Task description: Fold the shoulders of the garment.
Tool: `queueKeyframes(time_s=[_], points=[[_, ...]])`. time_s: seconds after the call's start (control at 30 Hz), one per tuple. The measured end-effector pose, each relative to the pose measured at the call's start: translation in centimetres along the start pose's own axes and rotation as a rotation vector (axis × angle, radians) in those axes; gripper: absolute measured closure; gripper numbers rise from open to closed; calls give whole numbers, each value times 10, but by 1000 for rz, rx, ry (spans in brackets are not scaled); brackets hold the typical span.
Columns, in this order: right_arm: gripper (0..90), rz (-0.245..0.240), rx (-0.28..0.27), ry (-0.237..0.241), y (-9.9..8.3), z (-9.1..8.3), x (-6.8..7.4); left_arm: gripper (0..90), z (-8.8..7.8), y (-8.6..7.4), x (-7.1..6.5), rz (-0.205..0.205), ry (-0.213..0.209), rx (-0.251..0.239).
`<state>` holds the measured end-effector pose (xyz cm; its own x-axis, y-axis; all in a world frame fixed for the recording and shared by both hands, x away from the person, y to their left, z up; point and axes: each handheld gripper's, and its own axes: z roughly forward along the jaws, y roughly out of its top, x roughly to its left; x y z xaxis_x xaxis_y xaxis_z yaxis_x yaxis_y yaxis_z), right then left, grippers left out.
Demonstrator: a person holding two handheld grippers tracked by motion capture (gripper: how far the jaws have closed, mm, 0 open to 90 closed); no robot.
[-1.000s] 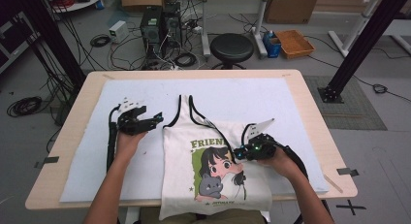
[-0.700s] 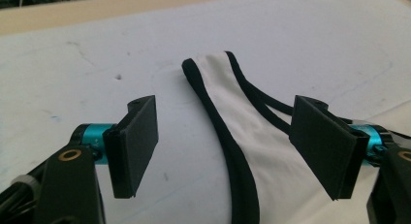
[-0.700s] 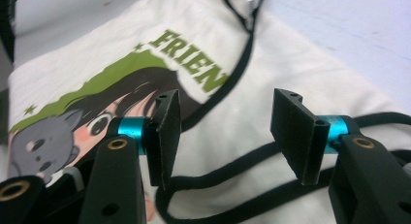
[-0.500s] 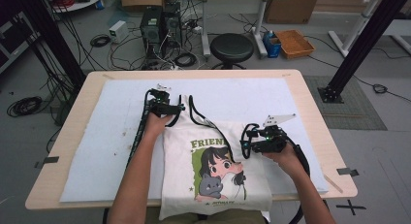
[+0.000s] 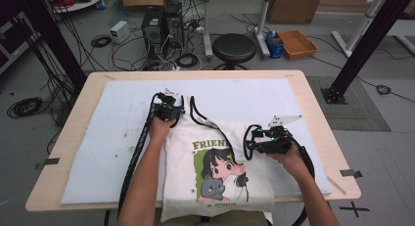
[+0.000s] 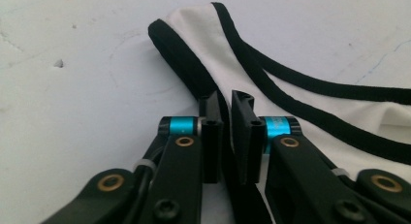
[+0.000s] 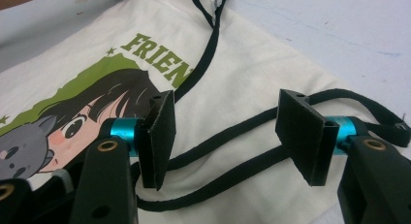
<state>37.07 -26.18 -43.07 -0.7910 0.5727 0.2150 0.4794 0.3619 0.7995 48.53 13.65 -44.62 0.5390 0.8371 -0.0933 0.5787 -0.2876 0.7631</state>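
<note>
A white sleeveless top [image 5: 215, 162] with black trim, a green "FRIEND" print and a cartoon girl with a cat lies flat on the mat, its hem hanging over the near edge. My left gripper [image 5: 169, 113] sits at the top's left shoulder strap [image 6: 194, 49]. Its jaws [image 6: 226, 100] are shut on the strap's black-edged cloth. My right gripper [image 5: 252, 143] hovers at the top's right side. It is open [image 7: 228, 105], with looping black trim [image 7: 228, 132] lying below and between its fingers. The printed cloth [image 7: 97, 54] spreads to its left.
A pale blue mat [image 5: 112, 133] covers most of the wooden table [image 5: 323, 113]. Bare mat lies left of the top and along the far side. Beyond the far edge, on the floor, are a black stool [image 5: 235, 47], computer cases and tangled cables.
My left gripper moved right from the bare mat to the shoulder strap and shut on it. My right gripper shifted slightly right and away, staying at the top's right edge.
</note>
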Motion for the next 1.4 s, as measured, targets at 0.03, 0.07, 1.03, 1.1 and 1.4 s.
queueKeyframes(time_s=[0.03, 0.07, 1.03, 1.1, 1.4], points=[[400, -2, -4, -2, 0, 0, -1, 859, -1, 0, 1, -17, -14, -12], [400, 5, -2, -3, 0, -1, -1, 864, -2, 0, 1, -29, -30, -27], [404, 28, -31, -41, -4, -9, -4, 455, -87, -18, -13, -121, -291, -258], [404, 32, -23, -40, -4, -8, -4, 438, -71, -8, -19, -105, -291, -187], [402, 37, -19, -36, -6, -10, -6, 800, -22, 2, -40, 19, -202, 2]])
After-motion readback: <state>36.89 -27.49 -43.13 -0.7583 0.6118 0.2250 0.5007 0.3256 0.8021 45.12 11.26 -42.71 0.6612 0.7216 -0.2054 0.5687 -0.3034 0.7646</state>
